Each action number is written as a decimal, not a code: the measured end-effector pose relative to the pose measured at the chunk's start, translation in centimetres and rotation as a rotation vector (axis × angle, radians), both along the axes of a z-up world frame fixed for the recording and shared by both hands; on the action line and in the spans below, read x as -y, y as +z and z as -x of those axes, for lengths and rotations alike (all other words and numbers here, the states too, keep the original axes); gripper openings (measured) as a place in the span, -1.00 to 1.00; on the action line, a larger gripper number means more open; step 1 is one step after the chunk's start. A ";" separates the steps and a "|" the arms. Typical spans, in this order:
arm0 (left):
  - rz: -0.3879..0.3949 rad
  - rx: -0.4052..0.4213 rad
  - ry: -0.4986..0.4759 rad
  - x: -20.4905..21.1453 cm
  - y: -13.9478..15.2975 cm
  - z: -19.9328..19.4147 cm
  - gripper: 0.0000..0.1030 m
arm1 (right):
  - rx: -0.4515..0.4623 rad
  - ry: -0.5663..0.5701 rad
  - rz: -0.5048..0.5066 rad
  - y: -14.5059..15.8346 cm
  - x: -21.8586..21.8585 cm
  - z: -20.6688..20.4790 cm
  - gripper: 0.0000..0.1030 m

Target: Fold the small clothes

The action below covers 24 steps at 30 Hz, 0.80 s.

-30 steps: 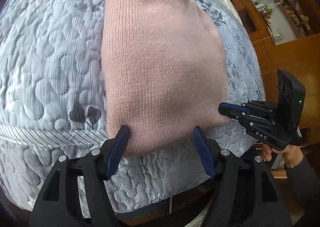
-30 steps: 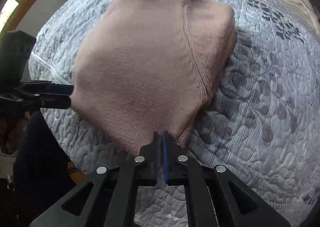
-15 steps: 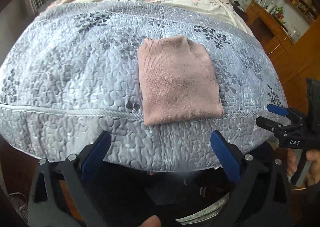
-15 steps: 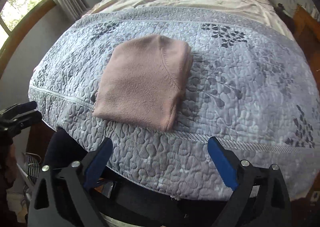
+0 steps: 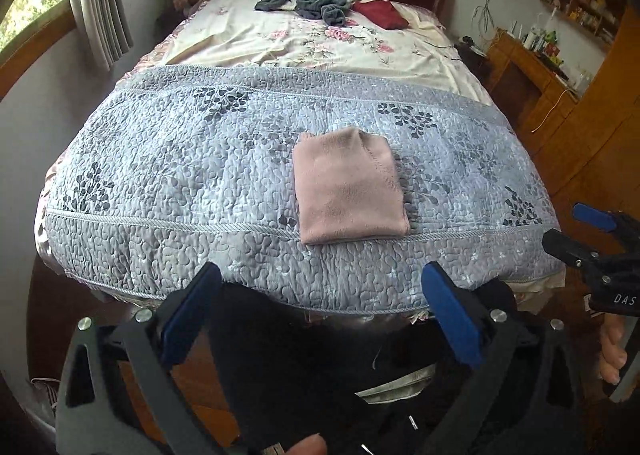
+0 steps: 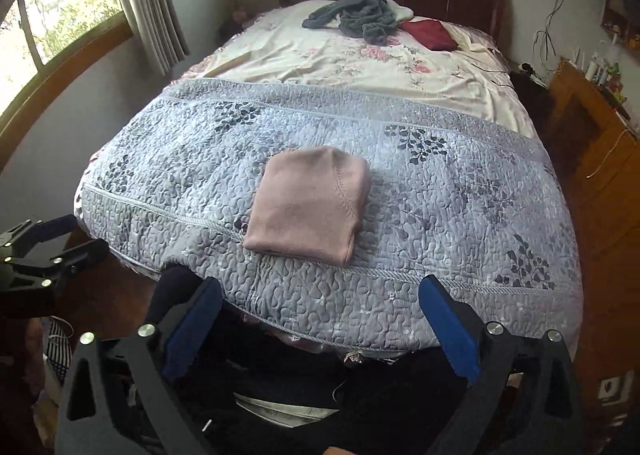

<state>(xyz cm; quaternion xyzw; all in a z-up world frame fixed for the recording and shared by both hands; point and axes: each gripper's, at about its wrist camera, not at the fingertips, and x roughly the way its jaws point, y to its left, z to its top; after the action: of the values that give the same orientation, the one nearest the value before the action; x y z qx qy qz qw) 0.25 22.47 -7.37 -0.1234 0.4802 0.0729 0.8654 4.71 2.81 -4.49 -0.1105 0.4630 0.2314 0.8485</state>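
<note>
1. Left wrist view: the left gripper (image 5: pixel 320 311) has its fingers spread wide and empty; the pink knit garment (image 5: pixel 348 185), folded into a neat rectangle, lies ahead between them on the grey quilt (image 5: pixel 180 175).
2. Right wrist view: the right gripper (image 6: pixel 320 321) is likewise released, with the pink knit garment (image 6: pixel 308 203) flat ahead, nearer the left finger.

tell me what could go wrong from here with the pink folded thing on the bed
1. The folded pink garment lies close to the near edge of the grey quilt, where the bed rounds off; a nudge could slide it toward the floor.
2. Both the left claw and right claw are open and clear of it, so nothing holds the fold; the thick right edge might spring open.
3. The grey clothes lie far at the headboard, a long reach over the fold.
</note>
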 end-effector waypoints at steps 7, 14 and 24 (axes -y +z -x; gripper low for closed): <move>-0.048 0.013 0.003 2.0 1.4 2.2 0.93 | 0.095 -0.043 0.050 1.4 -0.1 3.6 0.92; -0.010 0.018 -0.009 2.3 1.2 2.9 0.93 | 0.096 -0.072 0.030 1.6 0.3 4.4 0.92; -0.011 0.031 -0.014 2.7 1.5 2.6 0.93 | 0.100 -0.073 0.011 1.8 0.3 4.5 0.92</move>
<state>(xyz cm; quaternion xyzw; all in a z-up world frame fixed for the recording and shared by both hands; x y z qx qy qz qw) -2.36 19.78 -5.83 -0.1165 0.4673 0.0675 0.8738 0.16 2.55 -2.71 -0.1096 0.4248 0.1918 0.8779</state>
